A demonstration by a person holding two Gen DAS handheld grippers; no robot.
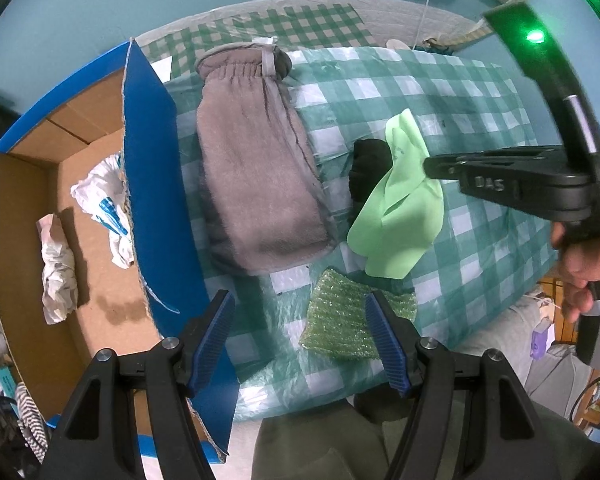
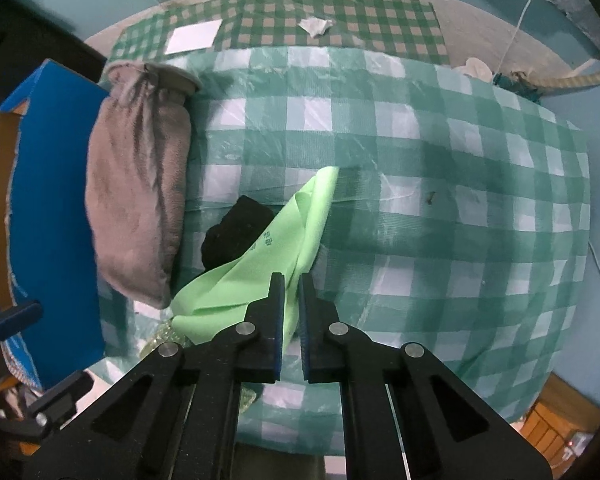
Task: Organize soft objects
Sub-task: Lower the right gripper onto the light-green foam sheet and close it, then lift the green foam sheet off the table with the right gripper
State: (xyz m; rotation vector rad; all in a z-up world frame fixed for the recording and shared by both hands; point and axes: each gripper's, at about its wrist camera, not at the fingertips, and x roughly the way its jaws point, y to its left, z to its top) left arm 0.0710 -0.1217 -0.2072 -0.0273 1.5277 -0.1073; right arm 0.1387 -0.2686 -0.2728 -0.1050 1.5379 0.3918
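Observation:
My right gripper [image 2: 291, 280] is shut on a light green cloth [image 2: 236, 292] and holds it lifted above the checkered table; it also shows in the left wrist view [image 1: 396, 208], hanging from the right gripper [image 1: 426, 166]. A black soft item [image 1: 366, 172] lies under the cloth, also in the right wrist view [image 2: 236, 236]. A grey terry mitt [image 1: 256, 168] lies beside the box. A green sparkly sponge [image 1: 340, 320] lies near the table's front edge. My left gripper [image 1: 300, 320] is open and empty just above the sponge's left side.
An open cardboard box with blue outer walls [image 1: 148, 184] stands left of the table; it holds a white and blue plastic bag [image 1: 108, 208] and a crumpled white item [image 1: 58, 272]. The green checkered tablecloth [image 2: 440, 240] covers the table. A hand [image 1: 580, 272] holds the right gripper.

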